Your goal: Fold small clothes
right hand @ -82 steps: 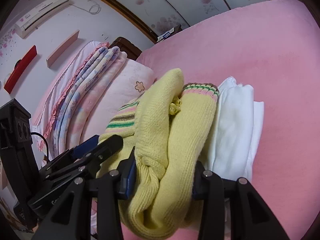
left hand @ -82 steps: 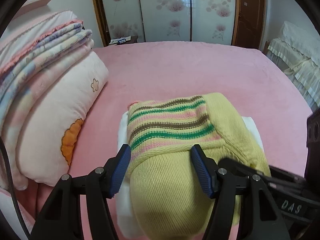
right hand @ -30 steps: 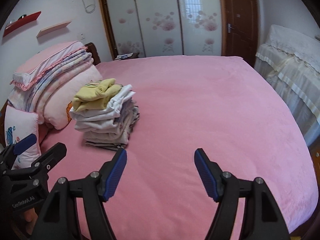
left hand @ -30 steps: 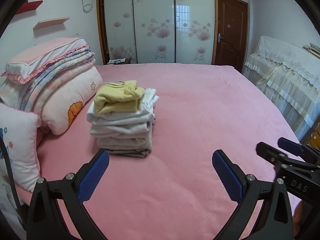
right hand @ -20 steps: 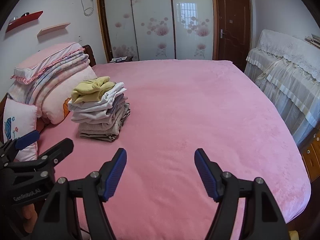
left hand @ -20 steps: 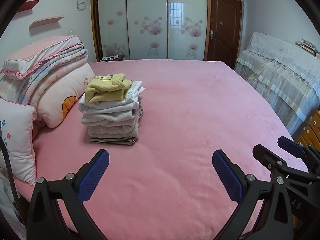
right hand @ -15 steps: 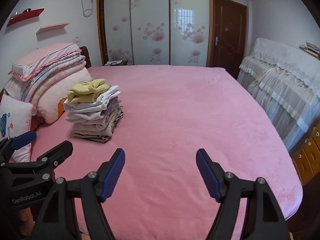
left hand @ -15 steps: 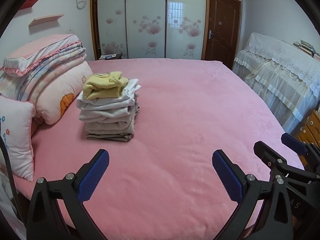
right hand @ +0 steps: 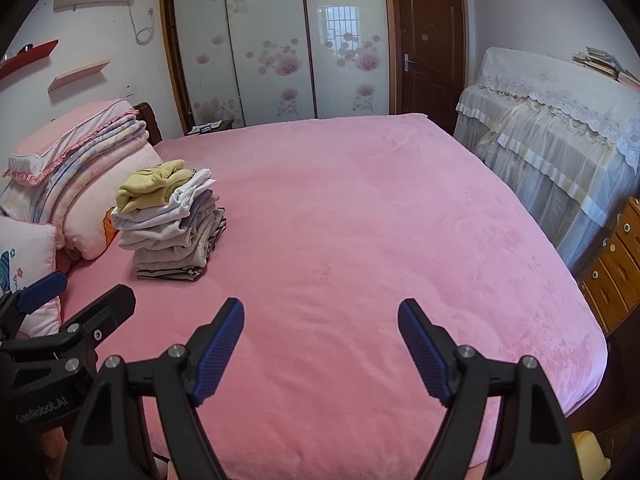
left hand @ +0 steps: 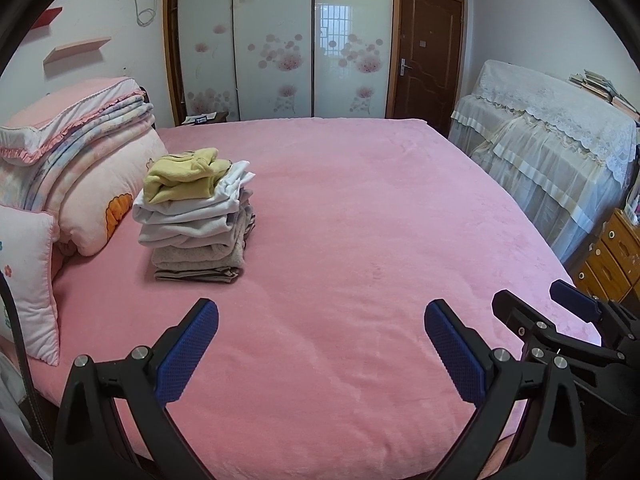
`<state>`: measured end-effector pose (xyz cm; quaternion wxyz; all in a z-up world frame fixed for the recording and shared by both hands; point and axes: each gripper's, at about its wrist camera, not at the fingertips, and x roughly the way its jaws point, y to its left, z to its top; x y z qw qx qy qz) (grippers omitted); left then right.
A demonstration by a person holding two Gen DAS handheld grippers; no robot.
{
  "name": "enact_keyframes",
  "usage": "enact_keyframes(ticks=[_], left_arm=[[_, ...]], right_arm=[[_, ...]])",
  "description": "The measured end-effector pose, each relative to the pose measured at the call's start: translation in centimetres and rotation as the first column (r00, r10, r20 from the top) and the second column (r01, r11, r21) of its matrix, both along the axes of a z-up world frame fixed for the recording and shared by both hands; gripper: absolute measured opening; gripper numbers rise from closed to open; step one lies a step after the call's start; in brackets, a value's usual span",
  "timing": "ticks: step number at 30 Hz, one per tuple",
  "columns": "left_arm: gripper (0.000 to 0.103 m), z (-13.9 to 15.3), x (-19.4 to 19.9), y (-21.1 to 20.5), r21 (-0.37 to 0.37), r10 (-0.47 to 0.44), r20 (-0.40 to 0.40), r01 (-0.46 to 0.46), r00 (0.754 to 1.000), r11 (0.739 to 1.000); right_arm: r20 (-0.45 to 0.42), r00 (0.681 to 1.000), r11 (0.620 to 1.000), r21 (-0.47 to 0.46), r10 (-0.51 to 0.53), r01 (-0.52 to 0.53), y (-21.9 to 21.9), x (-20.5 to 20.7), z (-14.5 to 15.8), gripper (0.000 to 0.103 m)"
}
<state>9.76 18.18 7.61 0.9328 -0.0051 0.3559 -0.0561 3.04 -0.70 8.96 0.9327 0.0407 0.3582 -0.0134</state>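
Hovering wide open and empty over the bare pink bedspread (left hand: 360,208), the left gripper (left hand: 320,354) and right gripper (right hand: 320,346), whose jaws have just been opening, hold nothing; folding looks finished. The yellow knit sweater (left hand: 182,176) tops the stack of folded clothes (left hand: 196,228) beside the pillows (left hand: 96,196), probably parked clear of the working space. No unfolded garment shows, and the stack's lower layers are hard to tell apart
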Motion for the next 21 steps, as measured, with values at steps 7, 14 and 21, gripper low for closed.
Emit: enact_keyframes(ticks=[7, 14, 21], left_arm=[[0.102, -0.2, 0.2, -0.3, -0.007, 0.003, -0.016, -0.003, 1.000, 1.000], [0.102, -0.4, 0.2, -0.6, -0.009, 0.001, -0.022, -0.001, 1.000, 1.000], [0.102, -0.4, 0.3, -0.7, -0.003, 0.007, -0.021, -0.007, 1.000, 1.000]], right_arm=[[-0.004, 1.000, 1.000, 0.000, -0.009, 0.009, -0.7, -0.1, -0.3, 0.080], [0.000, 1.000, 1.000, -0.014, -0.020, 0.020, -1.1, -0.3, -0.3, 0.080], [0.009, 0.999, 0.999, -0.029, -0.040, 0.040, -1.4, -0.6, -0.2, 0.080]])
